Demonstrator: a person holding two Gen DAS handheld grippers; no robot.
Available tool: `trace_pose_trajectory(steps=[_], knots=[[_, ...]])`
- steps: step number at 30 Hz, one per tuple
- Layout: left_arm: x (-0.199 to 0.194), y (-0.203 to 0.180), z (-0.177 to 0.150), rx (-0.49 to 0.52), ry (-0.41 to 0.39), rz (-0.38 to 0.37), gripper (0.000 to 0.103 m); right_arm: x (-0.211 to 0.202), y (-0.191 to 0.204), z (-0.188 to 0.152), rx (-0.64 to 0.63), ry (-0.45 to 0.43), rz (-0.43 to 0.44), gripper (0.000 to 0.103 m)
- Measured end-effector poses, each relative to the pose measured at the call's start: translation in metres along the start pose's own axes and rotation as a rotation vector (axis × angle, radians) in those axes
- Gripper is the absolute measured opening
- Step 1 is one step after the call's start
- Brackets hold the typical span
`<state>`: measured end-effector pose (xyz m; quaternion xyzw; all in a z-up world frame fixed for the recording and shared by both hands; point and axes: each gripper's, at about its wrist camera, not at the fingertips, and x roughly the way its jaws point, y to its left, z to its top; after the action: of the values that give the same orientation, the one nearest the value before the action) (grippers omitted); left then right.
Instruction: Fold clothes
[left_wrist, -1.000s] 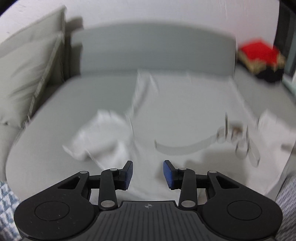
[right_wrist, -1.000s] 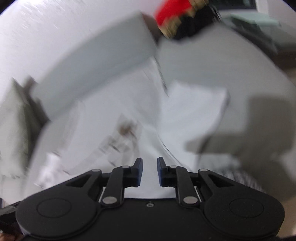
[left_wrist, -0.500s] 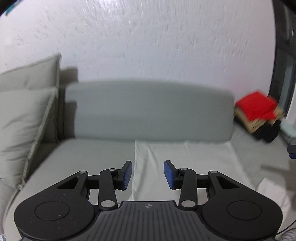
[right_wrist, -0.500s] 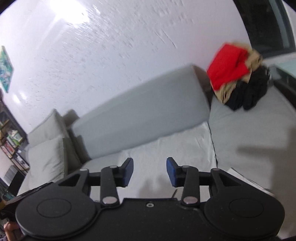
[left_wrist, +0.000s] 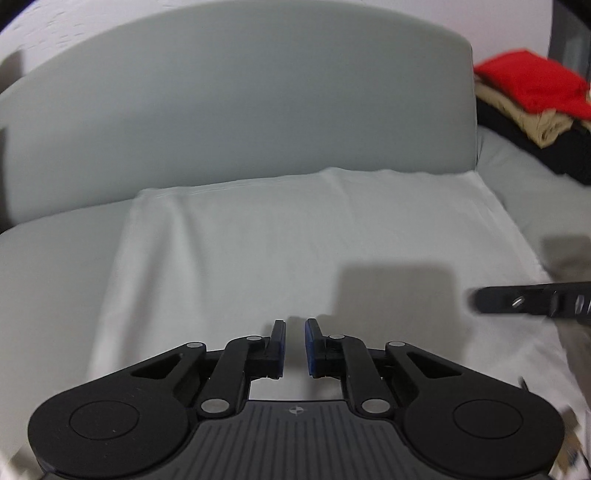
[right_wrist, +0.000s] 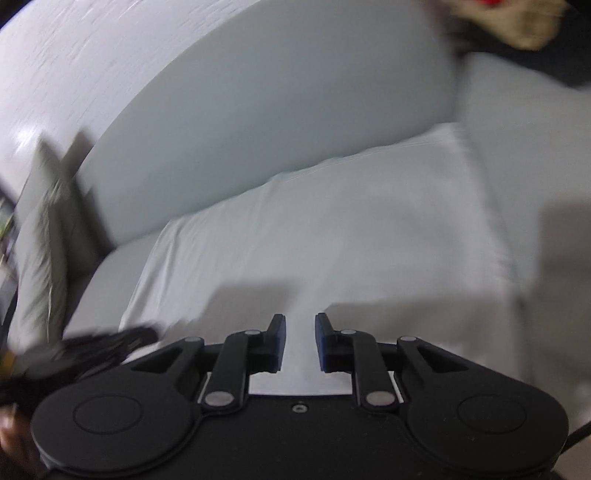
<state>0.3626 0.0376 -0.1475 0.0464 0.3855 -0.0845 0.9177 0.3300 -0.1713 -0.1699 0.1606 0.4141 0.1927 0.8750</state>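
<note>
1. Hovering above the white garment (left_wrist: 314, 251), spread flat on the grey sofa (left_wrist: 236, 110), both grippers hold nothing.
2. The left gripper (left_wrist: 294, 341) and the right gripper (right_wrist: 299, 338) have a narrow gap between their jaws.
3. Next move, I judge: lower and pinch the near edge for a fold.

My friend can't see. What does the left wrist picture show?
A white cloth lies spread flat on a grey sofa, with the left tool open just above it. The right tool pokes in from the right; folded clothes sit far right.
</note>
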Motion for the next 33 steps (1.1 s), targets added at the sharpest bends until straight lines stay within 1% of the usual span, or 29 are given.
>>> trace_pose_trajectory(steps=[1, 2, 3, 4, 6, 7, 8, 10, 11, 12, 13, 16, 17, 18, 19, 20, 21, 23, 25, 27, 28, 29, 31, 32, 33], knots=[[0.011, -0.001, 0.004, 0.011, -0.007, 0.037, 0.020, 0.010, 0.004, 0.000, -0.045, -0.003, -0.008, 0.018], [0.019, 0.003, 0.009, 0.006, -0.018, 0.071, 0.024, 0.018, 0.005, 0.001, -0.085, -0.021, -0.029, 0.014], [0.023, 0.012, 0.014, -0.020, -0.035, 0.103, 0.024, 0.021, 0.004, 0.004, -0.107, -0.055, -0.050, 0.008], [0.027, 0.021, 0.019, -0.046, -0.052, 0.134, 0.024, 0.023, -0.001, 0.008, -0.099, -0.091, -0.075, 0.003], [0.035, 0.042, 0.028, -0.099, -0.082, 0.207, 0.025, 0.023, -0.018, 0.020, -0.050, -0.166, -0.137, 0.002], [0.037, 0.056, 0.031, -0.130, -0.087, 0.261, 0.025, 0.022, -0.031, 0.026, -0.015, -0.202, -0.184, 0.002], [0.038, 0.071, 0.031, -0.164, -0.094, 0.307, 0.025, 0.020, -0.044, 0.031, 0.023, -0.234, -0.238, 0.002], [0.036, 0.096, 0.026, -0.216, -0.105, 0.373, 0.027, 0.014, -0.069, 0.036, 0.088, -0.278, -0.366, 0.001], [0.033, 0.100, 0.025, -0.215, -0.100, 0.396, 0.034, 0.010, -0.081, 0.037, 0.122, -0.294, -0.424, 0.000], [0.030, 0.104, 0.024, -0.213, -0.095, 0.418, 0.036, 0.006, -0.090, 0.037, 0.156, -0.302, -0.426, 0.000], [0.027, 0.108, 0.024, -0.212, -0.090, 0.440, 0.035, 0.003, -0.093, 0.037, 0.174, -0.303, -0.414, 0.000], [0.019, 0.121, 0.021, -0.207, -0.074, 0.507, 0.035, 0.009, -0.074, 0.039, 0.098, -0.263, -0.482, 0.000], [0.016, 0.126, 0.020, -0.206, -0.069, 0.529, 0.031, 0.009, -0.068, 0.041, 0.090, -0.251, -0.491, 0.003], [0.013, 0.130, 0.020, -0.204, -0.064, 0.551, 0.028, 0.004, -0.064, 0.042, 0.106, -0.249, -0.480, 0.007], [0.009, 0.133, 0.023, -0.209, -0.068, 0.549, 0.025, -0.004, -0.060, 0.044, 0.128, -0.263, -0.458, 0.009], [0.003, 0.132, 0.031, -0.223, -0.084, 0.502, 0.025, -0.012, -0.056, 0.046, 0.149, -0.284, -0.434, 0.012], [0.000, 0.131, 0.036, -0.237, -0.098, 0.438, 0.025, -0.021, -0.055, 0.050, 0.166, -0.302, -0.409, 0.014], [0.003, 0.119, 0.050, -0.234, -0.109, 0.314, 0.027, -0.033, -0.056, 0.057, 0.194, -0.325, -0.356, 0.015], [0.013, 0.101, 0.063, -0.211, -0.109, 0.206, 0.029, -0.025, -0.053, 0.063, 0.206, -0.304, -0.287, 0.015], [0.033, 0.075, 0.071, -0.151, -0.102, 0.166, 0.029, -0.005, -0.044, 0.064, 0.156, -0.274, -0.225, 0.015], [0.044, 0.062, 0.072, -0.106, -0.102, 0.175, 0.028, 0.008, -0.038, 0.063, 0.107, -0.258, -0.205, 0.015], [0.055, 0.051, 0.074, -0.064, -0.106, 0.199, 0.030, 0.020, -0.031, 0.061, 0.057, -0.247, -0.188, 0.015], [0.074, 0.039, 0.074, -0.001, -0.127, 0.303, 0.031, 0.039, -0.026, 0.060, -0.016, -0.250, -0.211, 0.014], [0.080, 0.040, 0.075, -0.001, -0.146, 0.366, 0.034, 0.047, -0.025, 0.059, -0.050, -0.254, -0.230, 0.012], [0.086, 0.047, 0.078, -0.014, -0.155, 0.425, 0.036, 0.052, -0.029, 0.061, -0.045, -0.273, -0.261, 0.009]])
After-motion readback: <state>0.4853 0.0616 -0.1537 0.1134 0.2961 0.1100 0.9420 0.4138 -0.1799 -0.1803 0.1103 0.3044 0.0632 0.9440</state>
